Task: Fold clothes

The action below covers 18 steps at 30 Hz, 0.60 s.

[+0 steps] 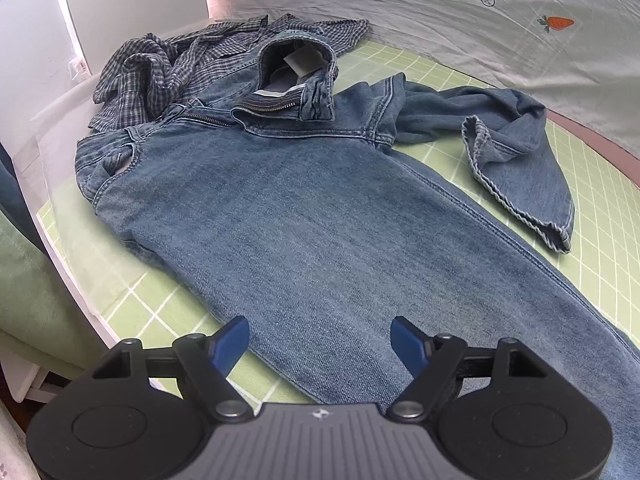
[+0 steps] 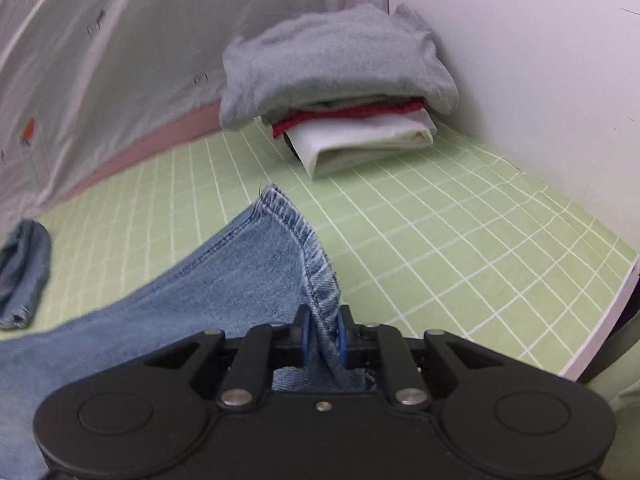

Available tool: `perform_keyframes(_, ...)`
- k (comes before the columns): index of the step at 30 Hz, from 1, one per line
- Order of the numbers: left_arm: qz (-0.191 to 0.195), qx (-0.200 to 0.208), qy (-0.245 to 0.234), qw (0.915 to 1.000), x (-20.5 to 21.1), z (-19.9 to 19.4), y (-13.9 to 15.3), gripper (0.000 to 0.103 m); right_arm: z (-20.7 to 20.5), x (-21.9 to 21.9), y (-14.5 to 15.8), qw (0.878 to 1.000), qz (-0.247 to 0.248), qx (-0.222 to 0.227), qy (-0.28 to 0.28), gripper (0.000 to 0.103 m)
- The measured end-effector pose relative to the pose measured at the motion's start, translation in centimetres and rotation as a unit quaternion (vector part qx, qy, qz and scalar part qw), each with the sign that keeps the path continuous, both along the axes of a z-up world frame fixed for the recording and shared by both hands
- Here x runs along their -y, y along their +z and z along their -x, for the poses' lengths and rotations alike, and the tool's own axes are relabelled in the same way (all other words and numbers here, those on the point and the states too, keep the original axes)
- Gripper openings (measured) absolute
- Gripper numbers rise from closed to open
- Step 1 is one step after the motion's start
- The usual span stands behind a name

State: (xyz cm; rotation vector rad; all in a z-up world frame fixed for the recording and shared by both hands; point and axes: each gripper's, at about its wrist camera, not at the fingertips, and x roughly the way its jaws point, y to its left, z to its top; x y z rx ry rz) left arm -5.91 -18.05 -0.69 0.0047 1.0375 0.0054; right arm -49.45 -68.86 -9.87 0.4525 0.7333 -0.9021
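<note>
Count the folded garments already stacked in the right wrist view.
3 show: a grey top uppermost, a red layer beneath it, and a white piece at the bottom, against the white wall. More may be hidden between them.

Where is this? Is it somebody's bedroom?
Probably a home spot set up for folding laundry, maybe a bedroom. Jeans lie on a green checked mat, a stack of folded clothes sits by the wall, and a carrot-print sheet lies behind.

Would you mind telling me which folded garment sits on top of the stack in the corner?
The grey garment; it drapes over the red one, with the white one at the bottom.
</note>
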Motion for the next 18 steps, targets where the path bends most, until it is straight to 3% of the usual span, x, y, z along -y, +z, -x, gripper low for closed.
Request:
perform_keyframes(2,-0.005,0.001,-0.005,1.0000,0.1,0.0,0.1,0.079,-0.5,0.0,-1.8,0.999,-0.004,-0.034,0.007,0.015)
perform_keyframes(9,-0.009,-0.008,-0.007,0.9999,-0.3,-0.4,0.3,0.079,-1.0,-0.5,-3.0,0.998,0.006,-0.065,-0.016,0.020)
perform_keyframes(12,-0.014,-0.007,-0.015,0.9998,-0.5,-1.1,0.5,0.083,-1.3,-0.8,-2.4,0.996,0.025,-0.075,-0.026,0.038)
perform_keyframes(14,-0.017,-0.006,-0.021,0.9996,-0.6,-1.6,0.6,0.083,-1.7,-1.1,-1.9,0.996,0.038,-0.078,-0.036,0.056)
perform_keyframes(18,-0.026,-0.001,-0.032,0.9991,-1.2,-3.5,1.1,0.083,-3.3,-1.9,-1.3,0.995,0.045,-0.072,-0.051,0.071)
